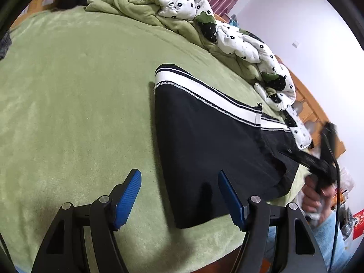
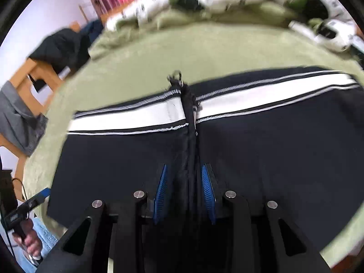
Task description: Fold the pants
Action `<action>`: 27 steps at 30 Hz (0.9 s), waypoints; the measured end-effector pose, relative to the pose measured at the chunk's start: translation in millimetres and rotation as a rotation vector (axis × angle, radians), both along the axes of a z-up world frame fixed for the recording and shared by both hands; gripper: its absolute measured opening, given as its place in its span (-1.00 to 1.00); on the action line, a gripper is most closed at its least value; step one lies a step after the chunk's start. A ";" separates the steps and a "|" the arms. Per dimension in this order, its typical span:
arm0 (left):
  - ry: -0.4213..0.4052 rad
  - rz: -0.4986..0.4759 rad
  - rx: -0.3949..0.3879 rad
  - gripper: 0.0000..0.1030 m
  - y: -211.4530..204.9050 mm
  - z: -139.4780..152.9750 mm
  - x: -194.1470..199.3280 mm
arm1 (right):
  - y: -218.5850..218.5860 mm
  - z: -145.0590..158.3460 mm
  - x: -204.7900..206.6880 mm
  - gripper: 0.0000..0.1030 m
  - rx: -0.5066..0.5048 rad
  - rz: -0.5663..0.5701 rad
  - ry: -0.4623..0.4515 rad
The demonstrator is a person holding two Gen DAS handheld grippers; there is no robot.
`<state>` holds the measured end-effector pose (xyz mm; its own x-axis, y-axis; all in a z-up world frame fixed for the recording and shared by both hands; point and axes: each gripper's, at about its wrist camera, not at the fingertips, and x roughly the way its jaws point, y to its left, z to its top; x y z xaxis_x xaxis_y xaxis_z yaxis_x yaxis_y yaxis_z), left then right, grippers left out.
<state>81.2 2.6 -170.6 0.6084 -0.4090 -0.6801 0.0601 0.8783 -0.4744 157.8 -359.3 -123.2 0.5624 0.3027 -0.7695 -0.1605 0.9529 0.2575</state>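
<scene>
Black pants (image 1: 204,150) with a white side stripe lie on a green bed cover (image 1: 68,102). My left gripper (image 1: 179,182) is open above the cover, its right pad over the pants' near left corner. In the right wrist view the pants (image 2: 284,159) fill the middle, and a raised fold of black fabric (image 2: 190,147) runs between the blue pads. My right gripper (image 2: 184,182) is partly closed around that fold. It also shows blurred at the right edge of the left wrist view (image 1: 323,161).
A rumpled white and green quilt (image 1: 182,6) lies along the far side of the bed. A wooden bed frame (image 1: 314,107) runs behind it. Dark clothes (image 2: 61,47) hang on a wooden chair (image 2: 29,77) at left.
</scene>
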 end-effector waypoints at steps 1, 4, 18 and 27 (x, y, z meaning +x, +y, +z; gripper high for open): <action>0.006 -0.004 0.007 0.32 -4.2 -1.4 -0.8 | 3.3 -2.3 -15.2 -0.30 -0.031 0.017 -0.006; 0.079 -0.014 0.056 0.32 -14.7 -19.5 2.4 | 9.0 -29.8 -40.4 -0.30 -0.091 0.030 0.047; 0.083 -0.010 -0.005 0.29 -2.7 6.2 12.8 | -108.6 12.6 -106.2 0.25 -0.071 -0.311 -0.156; 0.084 -0.021 -0.111 0.32 -2.8 -3.7 61.2 | -220.8 -36.8 -35.0 0.34 0.102 -0.526 -0.015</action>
